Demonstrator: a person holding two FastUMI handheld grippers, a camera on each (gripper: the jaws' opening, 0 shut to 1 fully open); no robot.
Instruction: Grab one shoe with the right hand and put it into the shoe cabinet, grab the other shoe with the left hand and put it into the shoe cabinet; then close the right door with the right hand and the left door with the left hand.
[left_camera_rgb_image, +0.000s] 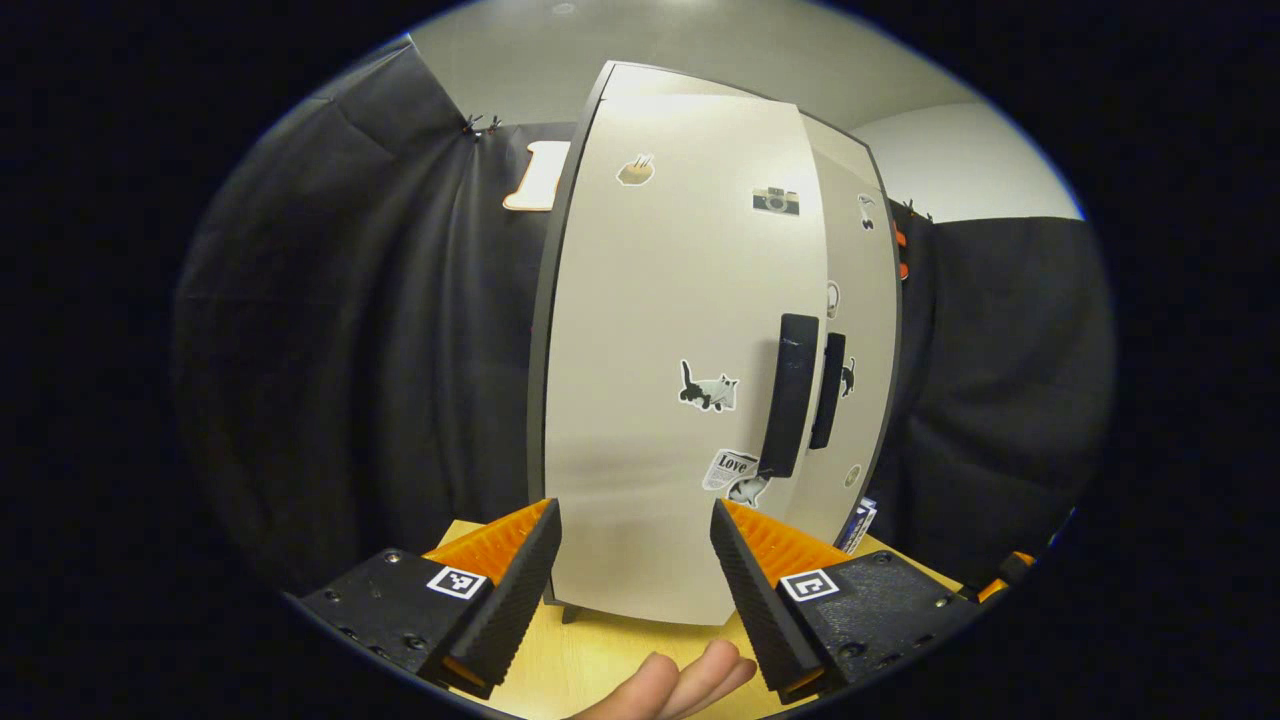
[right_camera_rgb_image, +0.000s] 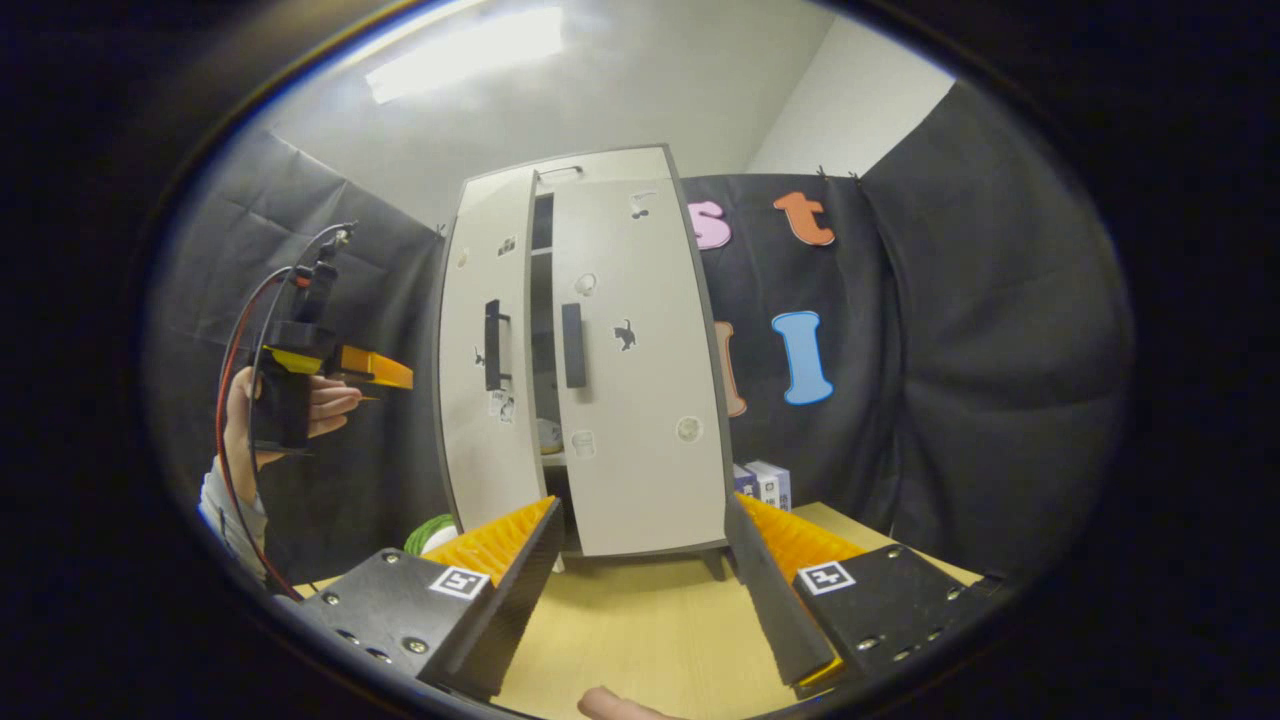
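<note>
Left gripper: your left gripper (left_camera_rgb_image: 632, 570) has its fingers spread wide apart with nothing between them; it also shows from the right gripper view (right_camera_rgb_image: 385, 375), held up in a hand (right_camera_rgb_image: 300, 405) off to the left of the cabinet.
Right gripper: your right gripper (right_camera_rgb_image: 640, 590) stands open too, fingers well apart and empty, above the wooden table (right_camera_rgb_image: 640, 630).
Fingertips: bare fingertips (left_camera_rgb_image: 690, 680) of your hand peek in at the bottom edge, below the left gripper's fingers.
Left door: straight ahead of your left gripper the left door (left_camera_rgb_image: 680, 380) is close, its dark vertical handle (left_camera_rgb_image: 790, 395) up and to the right of the fingers. In the right gripper view this door (right_camera_rgb_image: 485, 370) is not fully shut; a dark gap remains between it and the other door.
Right door: the right door (right_camera_rgb_image: 635, 370) lies ahead of your right gripper, flat to the cabinet front, with its own dark handle (right_camera_rgb_image: 572, 345).
Shoe cabinet: the shoe cabinet (right_camera_rgb_image: 600, 160) stands upright on the table, beyond both grippers.
Shoe: through the gap, low inside, a pale shape (right_camera_rgb_image: 548, 435) shows; you cannot tell for sure it is a shoe.
Boxes: small boxes (right_camera_rgb_image: 765, 482) sit just right of the cabinet's foot.
</note>
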